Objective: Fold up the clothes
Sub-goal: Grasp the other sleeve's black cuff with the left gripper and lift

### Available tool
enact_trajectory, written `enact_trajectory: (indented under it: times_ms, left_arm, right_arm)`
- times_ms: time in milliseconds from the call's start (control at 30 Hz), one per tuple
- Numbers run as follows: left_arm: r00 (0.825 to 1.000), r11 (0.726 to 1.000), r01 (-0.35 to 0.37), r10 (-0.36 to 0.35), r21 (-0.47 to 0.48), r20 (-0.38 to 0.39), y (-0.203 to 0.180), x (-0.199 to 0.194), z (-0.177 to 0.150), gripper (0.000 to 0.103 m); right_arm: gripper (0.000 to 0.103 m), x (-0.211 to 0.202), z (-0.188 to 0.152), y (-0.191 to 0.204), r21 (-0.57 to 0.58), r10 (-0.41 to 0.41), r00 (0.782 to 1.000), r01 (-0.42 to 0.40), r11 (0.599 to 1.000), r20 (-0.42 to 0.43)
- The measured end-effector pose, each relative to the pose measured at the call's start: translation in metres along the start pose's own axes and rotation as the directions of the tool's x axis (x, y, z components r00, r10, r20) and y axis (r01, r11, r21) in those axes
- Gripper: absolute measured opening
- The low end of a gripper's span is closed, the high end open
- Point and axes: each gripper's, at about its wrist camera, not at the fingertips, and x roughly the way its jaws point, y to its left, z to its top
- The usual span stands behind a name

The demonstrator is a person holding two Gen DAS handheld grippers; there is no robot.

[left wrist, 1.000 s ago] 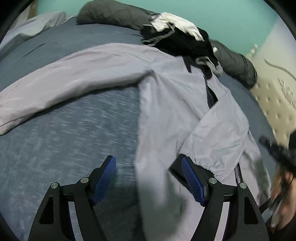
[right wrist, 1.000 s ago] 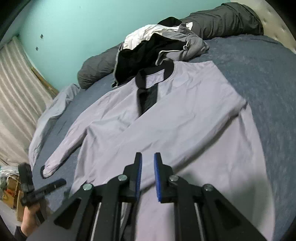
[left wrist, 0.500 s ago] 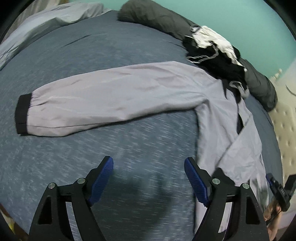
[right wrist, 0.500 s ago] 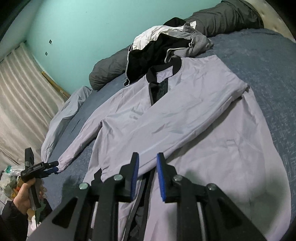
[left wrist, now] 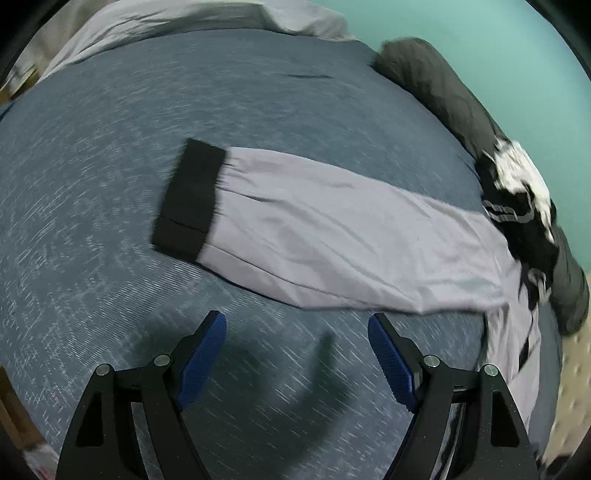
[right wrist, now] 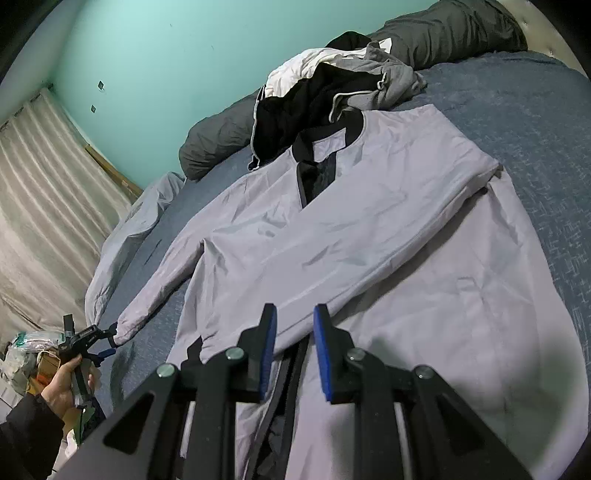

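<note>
A pale grey jacket (right wrist: 369, 236) with black collar and cuffs lies face-up on the bed (right wrist: 535, 122), 1 sleeve (left wrist: 332, 240) stretched out sideways.

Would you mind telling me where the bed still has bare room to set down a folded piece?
Bare blue bedspread lies beyond the jacket's black cuff, and again right of the jacket. It is crowded near the dark pillows, where the clothes pile sits.
</note>
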Motion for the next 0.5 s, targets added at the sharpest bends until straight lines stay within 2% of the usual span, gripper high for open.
enact_trajectory:
  times_ms: [100,333,367,500]
  left_arm:
    - [1.000,0.998,0.001,0.000,-0.065,0.002,0.015,0.007,0.007,0.084]
    - [0.998,0.995,-0.020,0.026,-0.097,0.056,0.028,0.019,0.021,0.081]
    - [0.997,0.995,-0.027,0.033,-0.092,0.064,0.029,0.020,0.024,0.078]
    - [0.996,0.995,-0.046,0.052,-0.089,0.067,0.033,0.024,0.032,0.047]
  right_arm:
    - [0.020,0.002,-0.002,-0.001,0.002,-0.008,1.000,0.008,1.000,-0.002]
    - [0.020,0.005,-0.004,-0.002,-0.006,-0.028,1.000,0.028,1.000,-0.002]
    - [0.020,0.005,-0.005,-0.002,-0.007,-0.031,1.000,0.031,1.000,-0.004]
    - [0.020,0.006,-0.005,-0.002,-0.010,-0.036,0.999,0.036,0.999,-0.006]
